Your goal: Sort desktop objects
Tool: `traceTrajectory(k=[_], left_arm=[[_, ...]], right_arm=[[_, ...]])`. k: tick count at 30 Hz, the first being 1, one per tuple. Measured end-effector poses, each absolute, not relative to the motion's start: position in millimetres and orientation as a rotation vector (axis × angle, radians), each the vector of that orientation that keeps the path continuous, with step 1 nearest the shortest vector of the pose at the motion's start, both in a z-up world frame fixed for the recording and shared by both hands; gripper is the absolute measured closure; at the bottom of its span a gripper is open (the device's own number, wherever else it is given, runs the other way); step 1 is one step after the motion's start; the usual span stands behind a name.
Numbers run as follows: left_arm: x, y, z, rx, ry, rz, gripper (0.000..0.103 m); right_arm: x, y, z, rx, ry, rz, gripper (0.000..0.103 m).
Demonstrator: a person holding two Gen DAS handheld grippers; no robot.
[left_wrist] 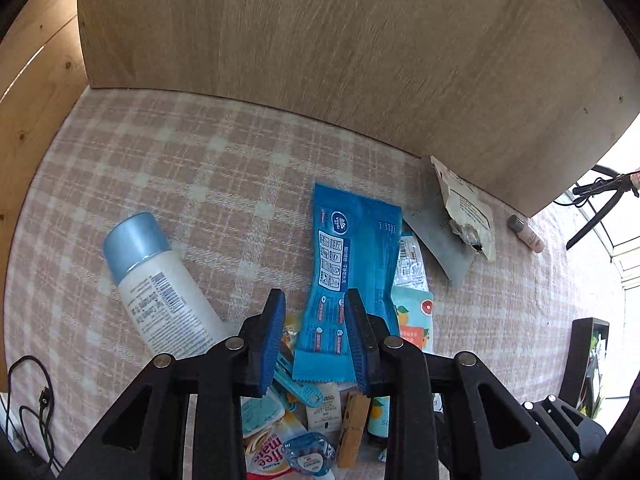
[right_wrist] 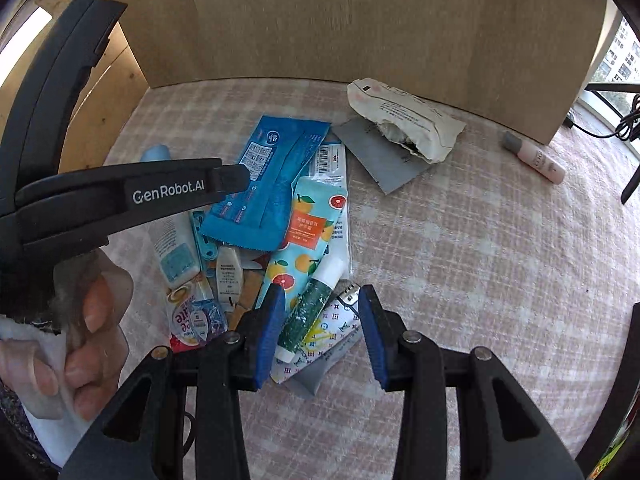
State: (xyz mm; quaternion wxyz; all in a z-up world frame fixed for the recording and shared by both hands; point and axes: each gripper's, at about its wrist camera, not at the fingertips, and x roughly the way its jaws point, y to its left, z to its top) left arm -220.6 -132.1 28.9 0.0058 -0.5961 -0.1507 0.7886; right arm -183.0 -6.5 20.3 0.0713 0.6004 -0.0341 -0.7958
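A heap of small items lies on the checked cloth point(left_wrist: 200, 168). My left gripper point(left_wrist: 315, 296) hovers open over a blue packet point(left_wrist: 348, 256), with a gap beside its left pad. In the right wrist view the left gripper point(right_wrist: 236, 179) shows side-on above that blue packet point(right_wrist: 276, 184). My right gripper point(right_wrist: 320, 292) is open over a green tube with a white cap point(right_wrist: 314, 308), which lies on a monogram pouch point(right_wrist: 332, 332). A fruit-print pouch point(right_wrist: 308, 232) lies between the tube and the packet. A white bottle with a blue cap point(left_wrist: 156, 280) lies to the left.
A wooden board point(left_wrist: 360, 60) walls the back. A torn white wrapper point(right_wrist: 404, 120) on a grey card point(right_wrist: 380, 160) and a small pink tube point(right_wrist: 536, 156) lie at the right. A clothespin point(left_wrist: 354, 428), creamer pod point(left_wrist: 268, 456) and tape roller point(left_wrist: 308, 454) are in the heap. A hand point(right_wrist: 92, 340) holds the left gripper.
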Motion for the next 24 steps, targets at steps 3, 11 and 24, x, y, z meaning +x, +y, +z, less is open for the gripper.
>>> traceTrajectory(k=[3, 11, 24], left_arm=[[-221.8, -129.6, 21.9, -1.867, -0.459, 2.457, 0.075], [-204.5, -107.6, 13.0, -1.830, -0.428, 2.385, 0.081], [-135.9, -36.9, 12.8, -1.775, -0.141, 2.411, 0.084]], right_arm=[[-187.2, -12.3, 11.7, 1.832, -0.054, -2.390, 0.065], [-171.7, -0.2, 9.1, 1.825, -0.076, -2.362, 0.065], [-113.5, 24.0, 1.4, 1.829, 0.077, -2.401, 0.076]])
